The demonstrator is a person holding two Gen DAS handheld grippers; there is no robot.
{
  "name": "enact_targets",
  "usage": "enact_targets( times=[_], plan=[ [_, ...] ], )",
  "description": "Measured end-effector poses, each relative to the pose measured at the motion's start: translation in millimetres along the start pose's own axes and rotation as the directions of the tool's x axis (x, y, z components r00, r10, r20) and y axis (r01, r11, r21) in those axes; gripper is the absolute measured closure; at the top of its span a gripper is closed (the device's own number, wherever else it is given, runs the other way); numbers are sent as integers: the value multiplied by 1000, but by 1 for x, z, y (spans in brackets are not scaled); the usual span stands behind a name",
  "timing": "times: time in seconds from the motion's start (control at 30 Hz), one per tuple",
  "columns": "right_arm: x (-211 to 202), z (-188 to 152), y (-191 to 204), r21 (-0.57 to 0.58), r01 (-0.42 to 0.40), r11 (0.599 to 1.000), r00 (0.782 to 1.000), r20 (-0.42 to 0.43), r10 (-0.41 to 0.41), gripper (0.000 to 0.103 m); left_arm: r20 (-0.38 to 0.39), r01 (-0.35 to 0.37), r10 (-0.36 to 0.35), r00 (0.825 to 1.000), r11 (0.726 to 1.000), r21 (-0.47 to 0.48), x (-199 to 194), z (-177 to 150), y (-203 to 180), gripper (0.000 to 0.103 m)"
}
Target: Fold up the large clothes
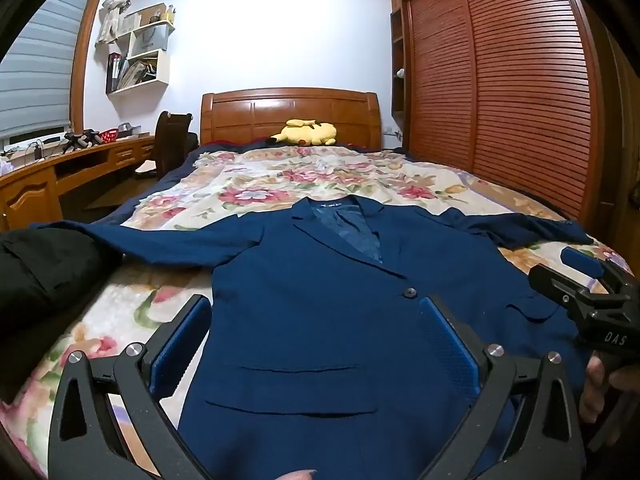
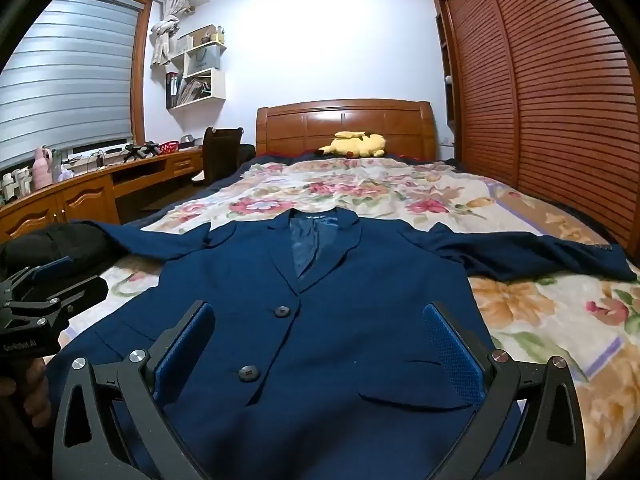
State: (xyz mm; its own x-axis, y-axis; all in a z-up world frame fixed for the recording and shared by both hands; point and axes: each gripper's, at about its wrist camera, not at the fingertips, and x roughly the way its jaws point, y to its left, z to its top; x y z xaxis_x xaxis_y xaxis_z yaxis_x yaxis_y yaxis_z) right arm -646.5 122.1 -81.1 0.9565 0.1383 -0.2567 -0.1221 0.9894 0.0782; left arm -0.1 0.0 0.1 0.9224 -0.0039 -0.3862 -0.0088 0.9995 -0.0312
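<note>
On the floral bedspread, near the foot of the bed, the navy blazer lies face up with its front closed and both sleeves thrown out sideways, the collar pointing toward the headboard. It should handle as a fairly weighty, soft but structured garment: the lapels and shoulders will likely hold shape while the sleeves flop, so a pinch at a sleeve cuff or at a shoulder seam looks like the surest hold, the lined cloth perhaps a little slippery. It shows 2 dark buttons, flap pockets and a shiny blue lining at the neck. The left gripper and the right gripper both hover over the hem with fingers spread wide, holding nothing
</note>
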Motion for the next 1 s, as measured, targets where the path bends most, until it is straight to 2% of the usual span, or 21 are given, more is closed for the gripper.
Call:
enact_targets(
  times=[1.0],
  plan=[
    [-1,1,-3,7,12,1000,1000,6,-12,0,0,-10,10,1000,1000,2,3,-4,8,0]
  ],
)
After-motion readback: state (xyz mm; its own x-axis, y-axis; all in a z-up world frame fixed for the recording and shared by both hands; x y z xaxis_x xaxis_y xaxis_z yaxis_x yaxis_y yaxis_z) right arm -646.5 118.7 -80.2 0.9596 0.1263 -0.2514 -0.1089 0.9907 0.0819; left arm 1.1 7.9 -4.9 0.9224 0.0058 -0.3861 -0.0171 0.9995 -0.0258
